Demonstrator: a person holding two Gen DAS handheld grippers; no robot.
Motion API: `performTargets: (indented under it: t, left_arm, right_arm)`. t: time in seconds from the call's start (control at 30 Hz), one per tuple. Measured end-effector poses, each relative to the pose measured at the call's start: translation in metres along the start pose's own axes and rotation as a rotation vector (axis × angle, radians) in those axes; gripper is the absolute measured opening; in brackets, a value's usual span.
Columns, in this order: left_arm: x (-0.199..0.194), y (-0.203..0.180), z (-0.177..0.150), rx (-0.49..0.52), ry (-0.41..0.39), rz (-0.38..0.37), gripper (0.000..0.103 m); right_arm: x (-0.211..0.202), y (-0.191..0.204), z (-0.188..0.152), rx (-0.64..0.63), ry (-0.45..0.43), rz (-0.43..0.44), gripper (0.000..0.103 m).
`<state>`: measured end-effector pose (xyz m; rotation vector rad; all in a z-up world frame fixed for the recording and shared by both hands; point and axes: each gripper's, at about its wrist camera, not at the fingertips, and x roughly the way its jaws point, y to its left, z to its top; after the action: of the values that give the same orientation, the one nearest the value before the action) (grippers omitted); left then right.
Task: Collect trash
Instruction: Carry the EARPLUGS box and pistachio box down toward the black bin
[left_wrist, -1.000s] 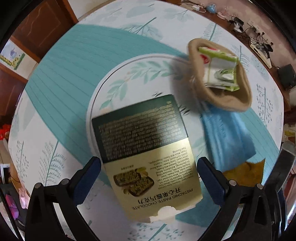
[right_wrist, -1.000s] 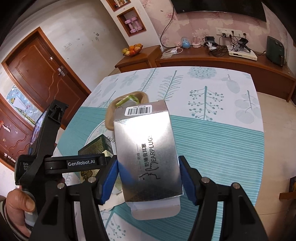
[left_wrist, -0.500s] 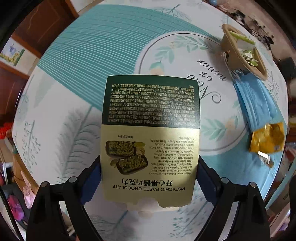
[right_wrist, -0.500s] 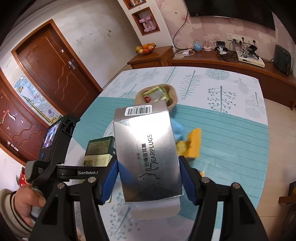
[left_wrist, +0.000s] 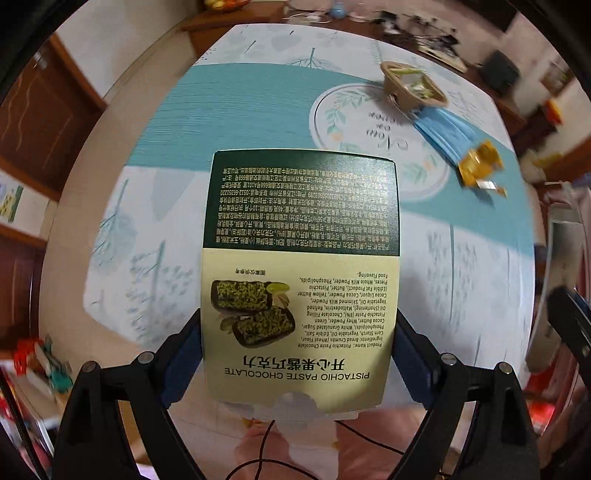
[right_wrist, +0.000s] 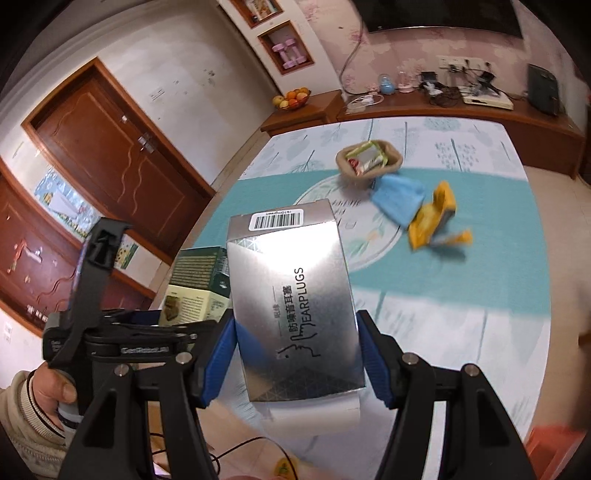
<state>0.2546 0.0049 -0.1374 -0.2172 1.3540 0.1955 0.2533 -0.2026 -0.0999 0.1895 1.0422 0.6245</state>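
Observation:
My left gripper (left_wrist: 297, 325) is shut on a green and cream pistachio chocolate box (left_wrist: 301, 221), its blue pads pressing both long sides. The box hangs above the near edge of the table (left_wrist: 221, 110). My right gripper (right_wrist: 295, 325) is shut on a silver earplugs box (right_wrist: 291, 280), barcode end pointing away. In the right wrist view the chocolate box (right_wrist: 195, 273) shows just left of the silver one, with a person's hand (right_wrist: 48, 391) on the left tool's handle. More trash lies far off on the table: a blue mask (right_wrist: 399, 195) and a yellow wrapper (right_wrist: 432, 218).
A brown bowl (right_wrist: 369, 158) holding a green wrapper sits beyond the round print of the teal tablecloth. A wooden sideboard (right_wrist: 443, 107) with cables and devices runs behind the table. Brown doors (right_wrist: 122, 155) stand at the left. A black cable (left_wrist: 295, 454) crosses the floor below.
The left gripper closed on the chocolate box, which lay on the table a second ago, and lifted it. Both grippers drew back from the table's middle toward its near edge, boxes in hand.

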Motion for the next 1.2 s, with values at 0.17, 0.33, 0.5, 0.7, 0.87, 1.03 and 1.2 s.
performTargets:
  t: [0.17,0.33,0.5,0.7,0.87,1.03,1.2]
  left_arm:
    - [-0.022,0.056,-0.06,0.093,-0.002,-0.046,0.091]
    - [-0.025,0.08,-0.109,0.182,0.003,-0.085,0.091]
    - [-0.019,0.09,-0.154,0.279,0.061,-0.13,0.091]
    - [0.022,0.087,-0.197,0.374,0.155,-0.127,0.091]
    - [0.087,0.09,-0.221,0.38,0.267,-0.128,0.091]
    - [0.169,0.087,-0.235,0.396,0.346,-0.121,0.091]
    - [0.235,0.081,-0.239,0.406,0.375,-0.094,0.091]
  right_arm:
    - [-0.011,0.047,-0.06,0.093,-0.012,-0.027,0.063]
    - [-0.006,0.09,-0.123,0.162,0.015,-0.037,0.063]
    - [0.011,0.107,-0.172,0.221,0.095,-0.044,0.063]
    - [0.053,0.08,-0.231,0.375,0.22,-0.1,0.063]
    - [0.097,0.038,-0.28,0.521,0.302,-0.144,0.064]
    - [0.155,-0.005,-0.329,0.624,0.391,-0.197,0.064]
    - [0.211,-0.037,-0.358,0.688,0.449,-0.22,0.064]
